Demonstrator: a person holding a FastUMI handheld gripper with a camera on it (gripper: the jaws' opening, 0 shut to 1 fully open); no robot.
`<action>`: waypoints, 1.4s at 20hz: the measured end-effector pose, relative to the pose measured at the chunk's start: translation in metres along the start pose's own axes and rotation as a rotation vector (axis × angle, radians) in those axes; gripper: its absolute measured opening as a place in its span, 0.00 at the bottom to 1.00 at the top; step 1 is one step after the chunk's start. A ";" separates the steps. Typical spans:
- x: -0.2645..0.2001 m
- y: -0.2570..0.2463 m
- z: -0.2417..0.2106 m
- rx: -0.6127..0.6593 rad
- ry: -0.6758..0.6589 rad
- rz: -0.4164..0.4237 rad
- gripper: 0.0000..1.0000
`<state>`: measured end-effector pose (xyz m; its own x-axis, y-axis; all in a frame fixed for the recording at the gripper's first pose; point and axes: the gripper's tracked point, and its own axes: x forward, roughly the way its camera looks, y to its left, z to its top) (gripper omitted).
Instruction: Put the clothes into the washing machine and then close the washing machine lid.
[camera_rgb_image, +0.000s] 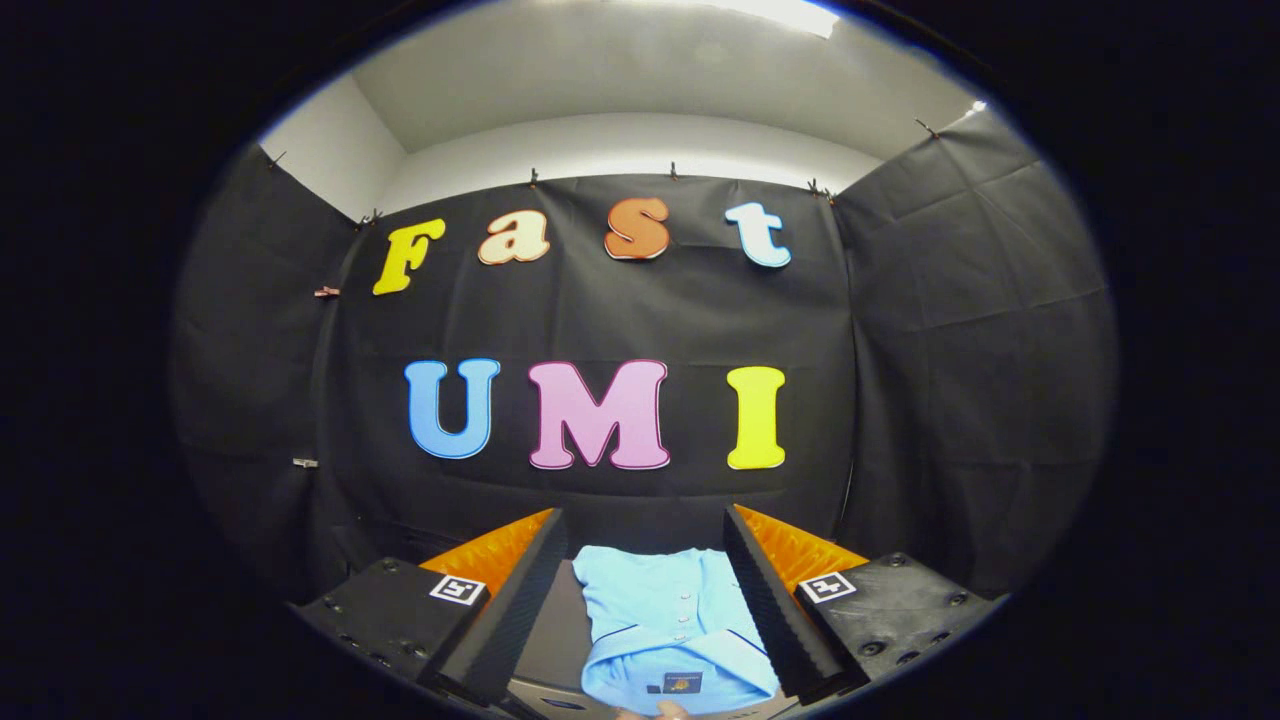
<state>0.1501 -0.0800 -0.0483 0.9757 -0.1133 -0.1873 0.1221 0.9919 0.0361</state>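
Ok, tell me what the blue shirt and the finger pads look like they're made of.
The blue shirt looks like soft woven or knit fabric, matte: it folds flat, with a collar and small buttons. The fingers stand open either side of it, not touching; their inner pads look like black ribbed rubber or foam, backed by glossy orange plastic. The exact materials can't be confirmed.

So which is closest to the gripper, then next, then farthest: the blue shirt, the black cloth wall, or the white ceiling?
1. Blue shirt: lying between the open gripper's fingers.
2. Black cloth wall: straight ahead, beyond the shirt.
3. White ceiling: high above the wall, farthest.
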 end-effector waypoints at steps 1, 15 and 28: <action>0.012 -0.006 -0.004 0.009 0.029 -0.012 0.98; 0.134 -0.053 -0.119 0.050 0.451 -0.102 0.99; 0.153 -0.072 -0.218 -0.007 0.764 -0.148 0.99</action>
<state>0.2513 -0.1560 -0.2939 0.5533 -0.1759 -0.8142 0.2382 0.9700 -0.0477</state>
